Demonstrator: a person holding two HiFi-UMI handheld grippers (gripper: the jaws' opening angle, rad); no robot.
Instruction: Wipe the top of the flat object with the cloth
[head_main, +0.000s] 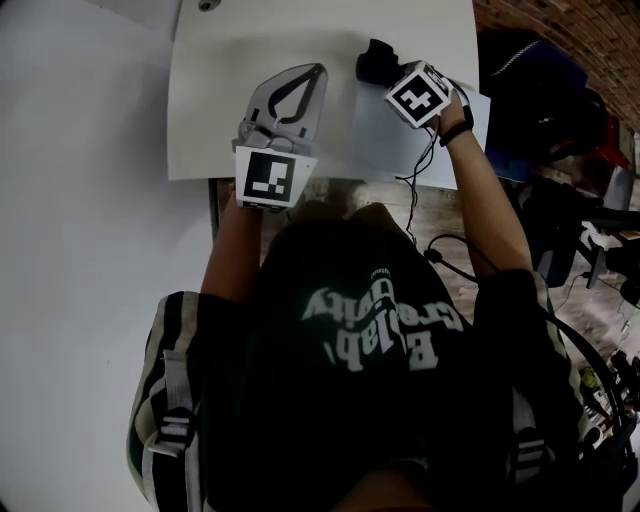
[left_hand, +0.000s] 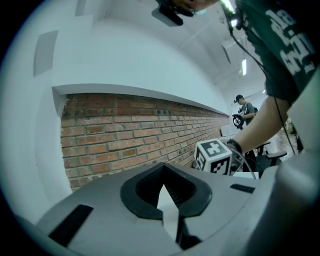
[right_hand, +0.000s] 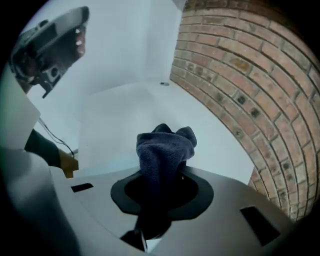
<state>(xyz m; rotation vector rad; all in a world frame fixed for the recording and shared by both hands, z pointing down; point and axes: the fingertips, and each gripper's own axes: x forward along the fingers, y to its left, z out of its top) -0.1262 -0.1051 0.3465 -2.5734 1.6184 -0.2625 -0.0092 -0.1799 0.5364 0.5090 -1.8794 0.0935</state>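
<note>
Right gripper view: right gripper (right_hand: 162, 172) is clamped tight on dark navy terry cloth (right_hand: 164, 147). The wad bunches up past the jaws w/ no gap either side. Cloth sits at far right part of white flat rectangular board (right_hand: 125, 110), can't tell if it touches. Left gripper (left_hand: 165, 192) jaws are closed to a thin sliver w/ only white showing thru, nothing gripped.

Handling: cloth looks soft, light, floppy, and prob squashes under pressure w/o slipping much. Best taken by the bunched middle, as now, so a fat pad pokes out for wiping. Board looks stiff, smooth, light and may slide, so left gripper could pin it.

Head view gives the layout: left gripper (head_main: 316, 70) low over board (head_main: 210, 110) near-left, right gripper (head_main: 385, 72) opposite, cloth (head_main: 375, 62) just a dark lump. Right gripper view adds pile & grip detail. Left gripper view alone shows right gripper's marker cube (left_hand: 214, 156) side-on & a far-off person (left_hand: 245, 107)
</note>
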